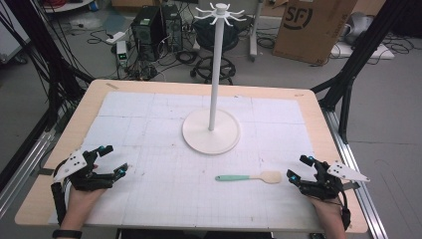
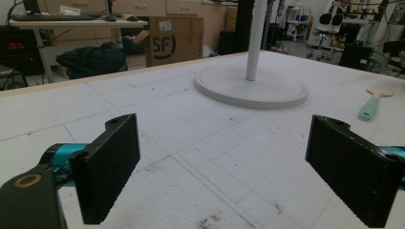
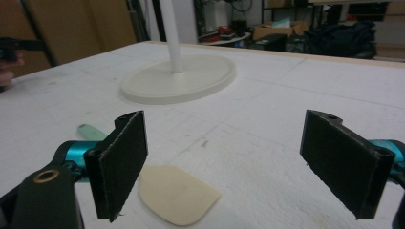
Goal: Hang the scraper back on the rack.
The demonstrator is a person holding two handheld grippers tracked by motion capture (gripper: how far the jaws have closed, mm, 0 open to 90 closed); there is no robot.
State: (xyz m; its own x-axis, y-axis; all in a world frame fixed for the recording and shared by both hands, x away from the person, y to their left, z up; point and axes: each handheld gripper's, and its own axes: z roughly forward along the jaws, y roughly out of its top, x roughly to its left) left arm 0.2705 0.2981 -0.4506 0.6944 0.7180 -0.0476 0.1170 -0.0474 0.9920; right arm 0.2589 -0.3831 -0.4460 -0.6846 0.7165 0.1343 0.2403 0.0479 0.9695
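Right gripper (image 1: 294, 169), fingers spread, sits just beside a spatula (image 1: 249, 177) near the surface's front edge; left gripper (image 1: 113, 159) likewise spread. A shallow pinch might skid the flat blade away.

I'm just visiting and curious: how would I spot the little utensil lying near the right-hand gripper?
Start at the tall white stand in the middle of the table. Nearer the person and slightly right lies a spatula, flat on the white mat. Its mint-green handle and pale cream blade, pointing toward the right gripper, make it the only coloured item there.
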